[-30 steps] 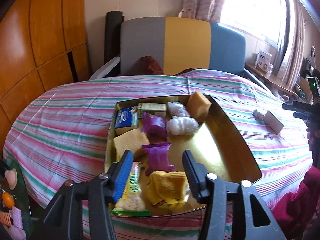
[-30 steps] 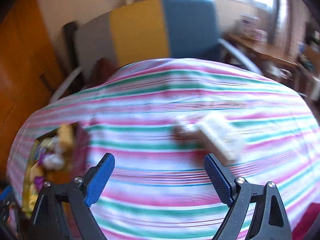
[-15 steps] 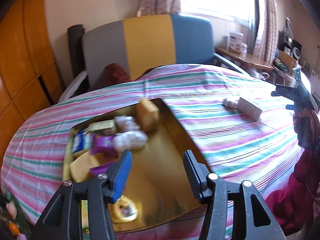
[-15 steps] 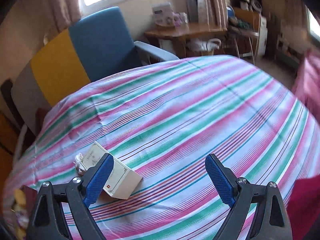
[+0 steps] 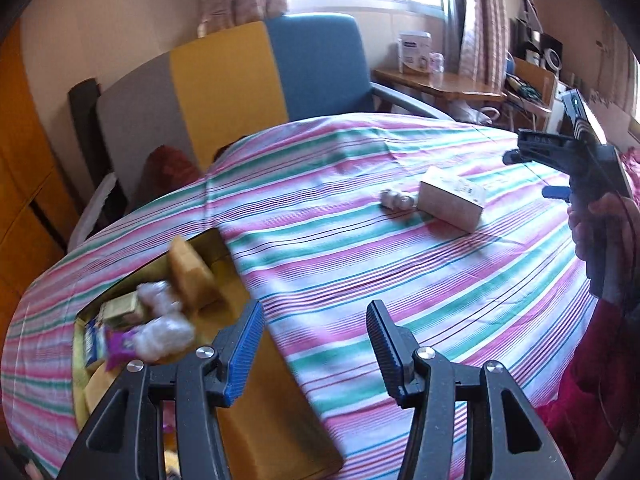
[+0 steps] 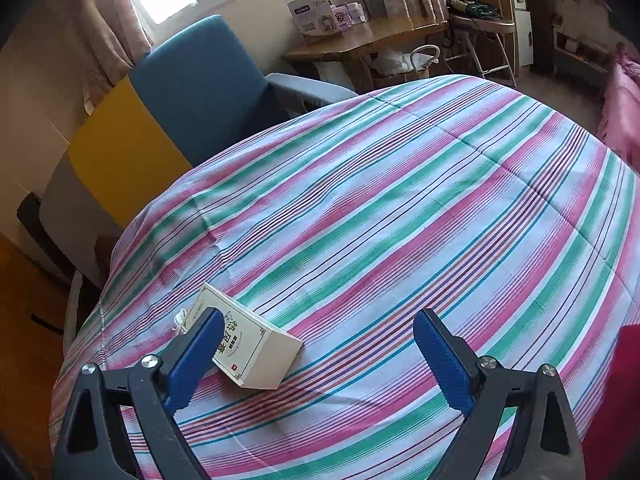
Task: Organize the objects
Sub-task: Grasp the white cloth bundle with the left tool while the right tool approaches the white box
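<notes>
A gold tray (image 5: 256, 412) at the left of the left wrist view holds snack packets, a tan block (image 5: 190, 276) and white wrapped bundles (image 5: 164, 334). A white box (image 5: 452, 198) lies on the striped cloth further right, with a small white wrapped item (image 5: 396, 200) touching its left side. My left gripper (image 5: 314, 344) is open and empty above the tray's right rim. My right gripper (image 6: 316, 354) is open and empty, just right of the same box (image 6: 252, 348); it also shows in the left wrist view (image 5: 560, 160).
The round table wears a pink, green and white striped cloth (image 6: 400, 220). A grey, yellow and blue armchair (image 5: 248, 76) stands behind it. A wooden desk (image 6: 360, 40) with boxes is at the back right.
My left gripper has swung right, off the tray's contents toward the box. My right gripper has swung right too; the box has slid to the lower left of its view. Both stay open.
</notes>
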`<action>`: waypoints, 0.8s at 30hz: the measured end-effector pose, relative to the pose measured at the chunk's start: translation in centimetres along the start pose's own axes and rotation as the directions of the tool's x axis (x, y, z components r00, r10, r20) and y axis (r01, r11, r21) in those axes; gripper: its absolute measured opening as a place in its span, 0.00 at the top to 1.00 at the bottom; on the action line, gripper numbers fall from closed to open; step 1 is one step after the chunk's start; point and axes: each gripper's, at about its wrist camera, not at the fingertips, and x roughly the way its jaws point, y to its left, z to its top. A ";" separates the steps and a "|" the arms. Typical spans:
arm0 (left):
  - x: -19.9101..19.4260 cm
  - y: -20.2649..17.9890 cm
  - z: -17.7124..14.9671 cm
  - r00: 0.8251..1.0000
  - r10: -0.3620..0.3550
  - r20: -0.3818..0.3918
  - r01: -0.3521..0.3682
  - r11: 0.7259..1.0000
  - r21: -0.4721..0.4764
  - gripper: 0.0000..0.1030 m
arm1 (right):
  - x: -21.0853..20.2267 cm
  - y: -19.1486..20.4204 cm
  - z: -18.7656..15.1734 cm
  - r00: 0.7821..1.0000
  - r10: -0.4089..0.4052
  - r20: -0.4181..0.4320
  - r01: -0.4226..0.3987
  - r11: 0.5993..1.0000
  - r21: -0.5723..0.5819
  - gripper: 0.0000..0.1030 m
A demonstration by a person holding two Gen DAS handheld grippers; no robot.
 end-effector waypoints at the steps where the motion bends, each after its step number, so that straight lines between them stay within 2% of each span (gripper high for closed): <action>1: 0.4 -0.6 0.3 1.000 -0.009 -0.006 0.009 1.000 0.007 0.48 | -0.1 0.0 0.0 1.000 0.005 -0.001 -0.005 1.000 0.001 0.06; 10: 4.9 -3.1 2.6 0.992 -0.092 -0.080 0.093 0.996 0.011 0.48 | -0.3 -0.3 -0.1 0.998 0.065 -0.008 -0.064 0.997 0.032 0.05; 14: 7.9 -2.9 4.3 0.976 -0.179 -0.123 0.170 0.982 -0.083 0.48 | -0.7 -0.2 -0.2 0.995 0.101 -0.005 -0.101 0.994 0.039 0.04; 18: 11.1 -3.0 6.5 0.954 -0.269 -0.135 0.243 0.953 -0.181 0.48 | -1.0 -0.3 -0.2 0.993 0.118 0.000 -0.117 0.992 0.052 0.04; 24: 14.8 -5.1 10.0 0.947 -0.303 -0.107 0.280 0.941 -0.187 0.48 | -0.5 -0.7 -0.3 0.987 0.159 -0.031 -0.156 0.984 0.089 0.03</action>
